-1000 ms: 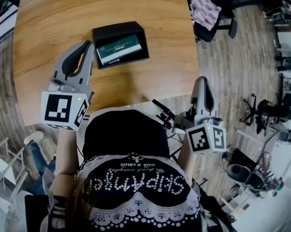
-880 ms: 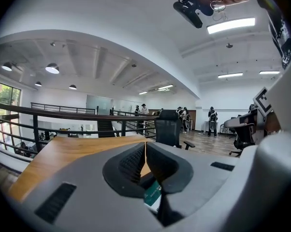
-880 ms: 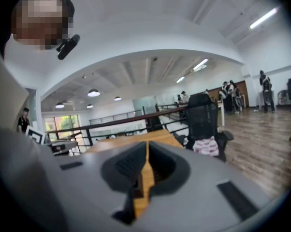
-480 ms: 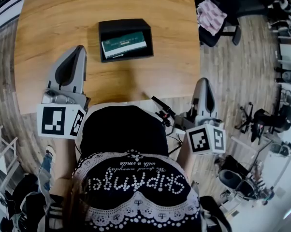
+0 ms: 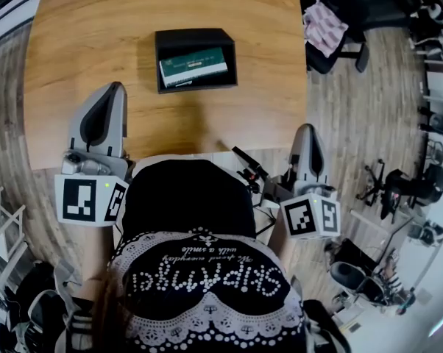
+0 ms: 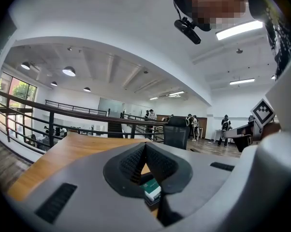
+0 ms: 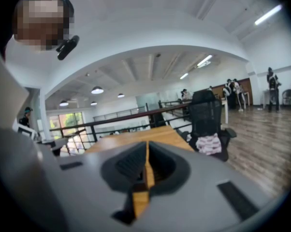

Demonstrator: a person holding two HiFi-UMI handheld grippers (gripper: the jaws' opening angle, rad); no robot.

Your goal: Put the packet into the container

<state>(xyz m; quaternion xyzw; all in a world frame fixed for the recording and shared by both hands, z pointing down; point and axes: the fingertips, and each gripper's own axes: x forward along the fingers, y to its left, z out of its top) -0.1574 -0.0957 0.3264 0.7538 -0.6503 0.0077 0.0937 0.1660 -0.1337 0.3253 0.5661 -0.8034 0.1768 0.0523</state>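
Head view, packet: green-and-white packet point(image 5: 193, 65) lies flat inside the black container point(image 5: 196, 39) on the wooden table point(image 5: 82, 35).
Left gripper point(image 5: 112, 87): fingers clenched together on nothing. The container sits ahead of them and off to their right, apart from the tips.
Right gripper point(image 5: 306, 129): fingers pressed shut and empty, with the container ahead and to their left.
Nearer hand: the left.
Long axis: the packet runs crosswise to where both grippers point.
Judgement: the packet looks already placed — no further reach seems needed.
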